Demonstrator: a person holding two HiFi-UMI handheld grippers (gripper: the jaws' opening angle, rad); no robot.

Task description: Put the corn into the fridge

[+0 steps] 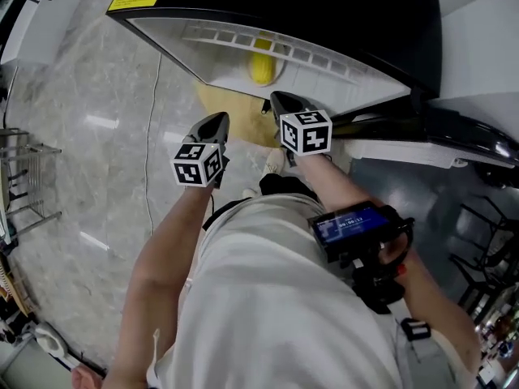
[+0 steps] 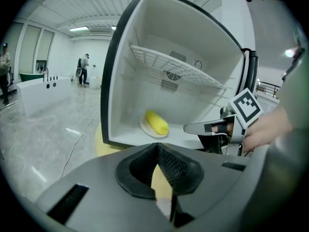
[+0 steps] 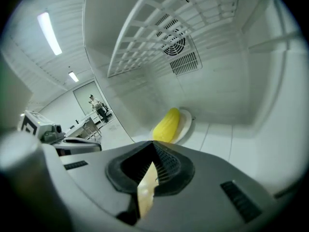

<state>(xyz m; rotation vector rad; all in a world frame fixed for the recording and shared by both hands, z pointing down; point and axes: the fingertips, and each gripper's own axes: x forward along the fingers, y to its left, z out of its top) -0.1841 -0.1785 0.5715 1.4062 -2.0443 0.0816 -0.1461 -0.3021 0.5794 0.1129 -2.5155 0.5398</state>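
Note:
A yellow corn cob (image 1: pixel 261 69) lies on a small white plate (image 2: pixel 145 127) on the floor of the open white fridge (image 1: pixel 324 75). The cob shows again in the left gripper view (image 2: pixel 157 123) and the right gripper view (image 3: pixel 167 124). My left gripper (image 1: pixel 217 120) hangs outside the fridge, in front of its opening, its jaws shut with nothing between them (image 2: pixel 157 146). My right gripper (image 1: pixel 280 100) sits at the fridge's front edge, a short way from the corn, jaws together and empty (image 3: pixel 153 146). It also appears at the right of the left gripper view (image 2: pixel 193 128).
A white wire shelf (image 2: pixel 178 71) spans the fridge above the corn. The black fridge door (image 1: pixel 454 128) stands open to the right. A yellow mat (image 1: pixel 223 108) lies under the fridge front, a thin cable (image 1: pixel 148 136) runs over the marble floor, and a metal rack (image 1: pixel 24 177) stands at left.

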